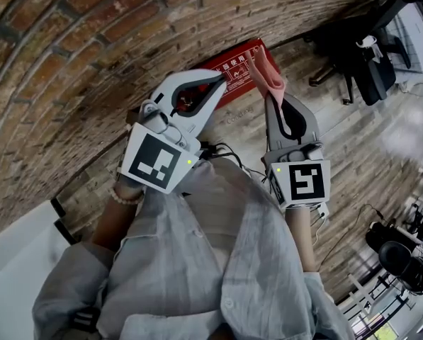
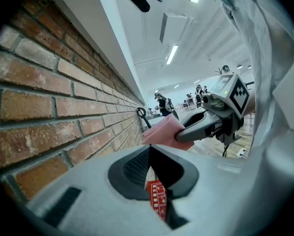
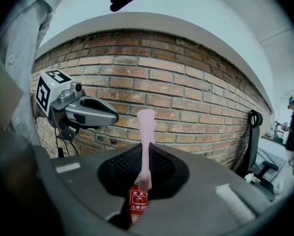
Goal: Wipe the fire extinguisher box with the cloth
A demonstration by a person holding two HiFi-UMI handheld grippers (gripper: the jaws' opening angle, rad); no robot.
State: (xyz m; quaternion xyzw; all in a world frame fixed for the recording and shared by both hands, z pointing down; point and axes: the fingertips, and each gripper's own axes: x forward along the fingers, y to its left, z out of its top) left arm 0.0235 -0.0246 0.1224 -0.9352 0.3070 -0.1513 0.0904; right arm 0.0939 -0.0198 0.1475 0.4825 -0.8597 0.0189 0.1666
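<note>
The red fire extinguisher box (image 1: 234, 64) stands on the floor against the brick wall, below both grippers. It shows as a red strip (image 2: 157, 203) through the slit of the left jaws and again as a red strip (image 3: 138, 200) under the right jaws. My right gripper (image 1: 268, 95) is shut on a pink cloth (image 1: 266, 74), which sticks up past its tips above the box. The cloth (image 3: 147, 127) stands upright between the right jaws. My left gripper (image 1: 220, 81) is shut with nothing in it, its tips over the box's left part, just left of the cloth (image 2: 162, 131).
The brick wall (image 1: 69, 62) runs along the left and top. A black office chair (image 1: 360, 52) stands to the right on the wooden floor (image 1: 367, 140). A black handled object (image 3: 253, 141) leans by the wall at right. Cables hang from both grippers.
</note>
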